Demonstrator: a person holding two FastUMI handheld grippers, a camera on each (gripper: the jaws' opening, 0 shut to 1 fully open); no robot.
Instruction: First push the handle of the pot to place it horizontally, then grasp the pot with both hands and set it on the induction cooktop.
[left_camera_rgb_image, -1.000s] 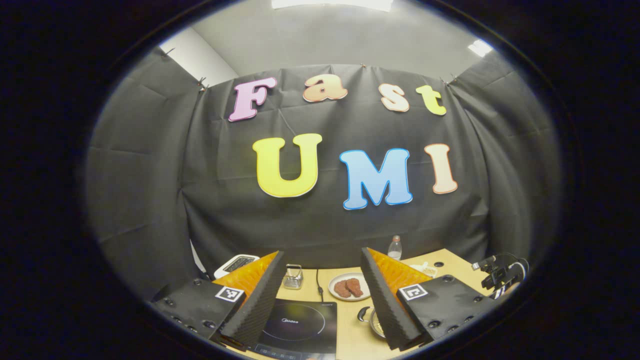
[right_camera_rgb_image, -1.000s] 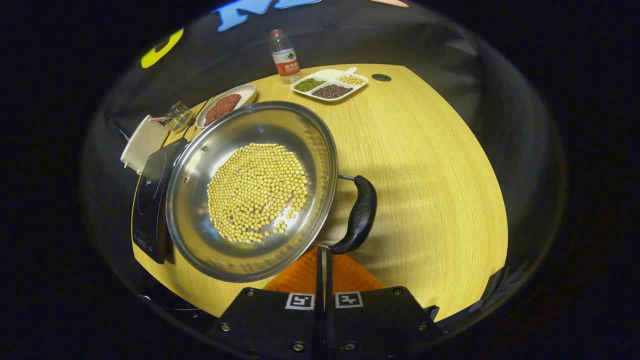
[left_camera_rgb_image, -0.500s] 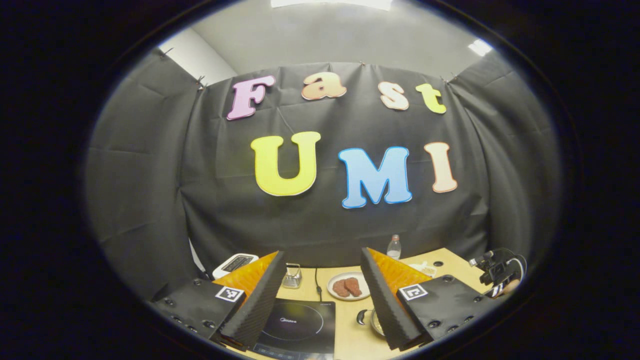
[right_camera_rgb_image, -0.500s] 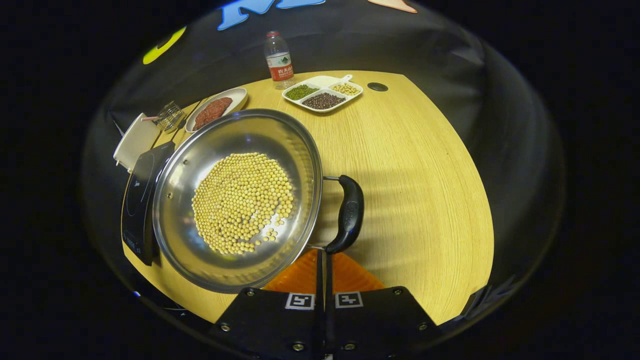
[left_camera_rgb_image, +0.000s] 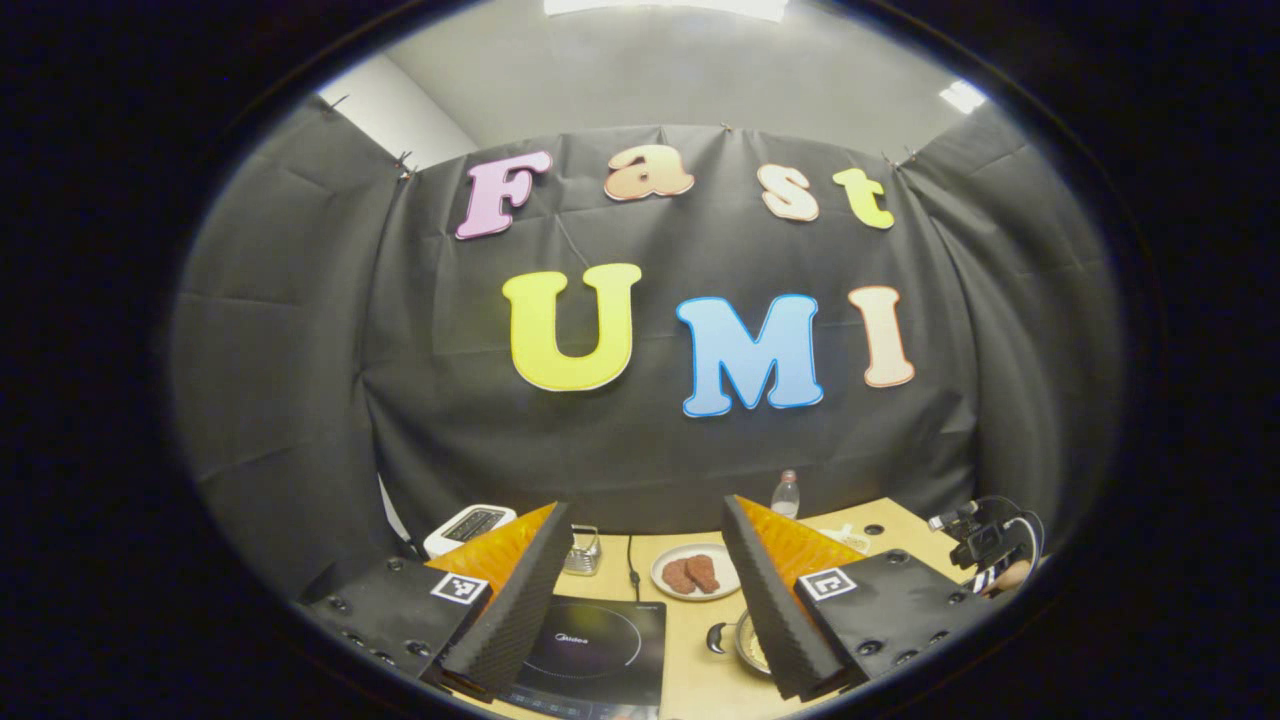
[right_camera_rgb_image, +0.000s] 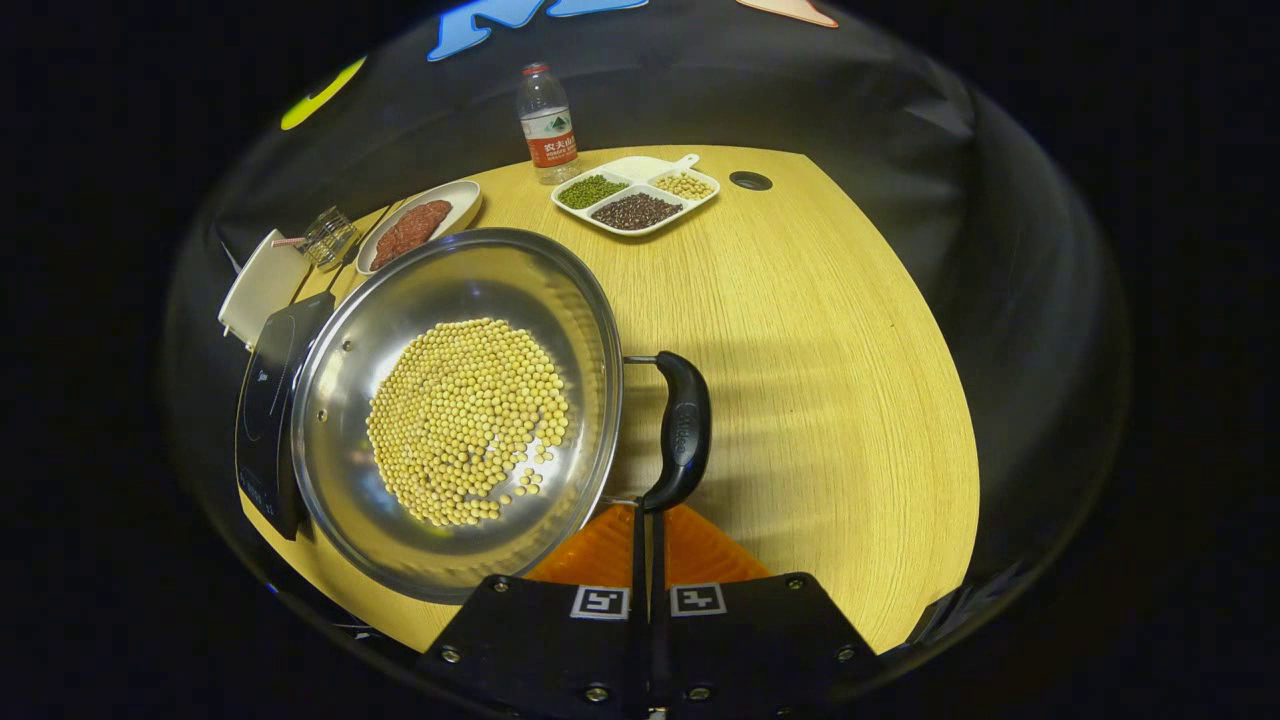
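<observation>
A steel pot (right_camera_rgb_image: 470, 275) holding soybeans (right_camera_rgb_image: 460, 420) sits on the wooden table (right_camera_rgb_image: 830, 360), its left rim beside the black induction cooktop (right_camera_rgb_image: 262, 400). The pot's black side handle (right_camera_rgb_image: 682, 430) points toward the right gripper. My right gripper (right_camera_rgb_image: 647, 512) is shut, with nothing between the fingers, its tips against the near end of that handle. In the left gripper view, my left gripper (left_camera_rgb_image: 645, 503) stands open above the cooktop (left_camera_rgb_image: 600, 648). Its right finger hides most of the pot (left_camera_rgb_image: 747, 648); the pot's other handle (left_camera_rgb_image: 716, 637) peeks out.
At the table's back are a plate of meat (right_camera_rgb_image: 415, 225), a water bottle (right_camera_rgb_image: 545, 120), a divided dish of beans (right_camera_rgb_image: 635, 195), a small wire basket (right_camera_rgb_image: 328, 238) and a white appliance (right_camera_rgb_image: 262, 285). The right gripper (left_camera_rgb_image: 985, 545) shows far right in the left gripper view.
The pot and its black handle have shifted left in the right gripper view, turning with the shut right gripper against the handle. The left gripper has barely moved.
</observation>
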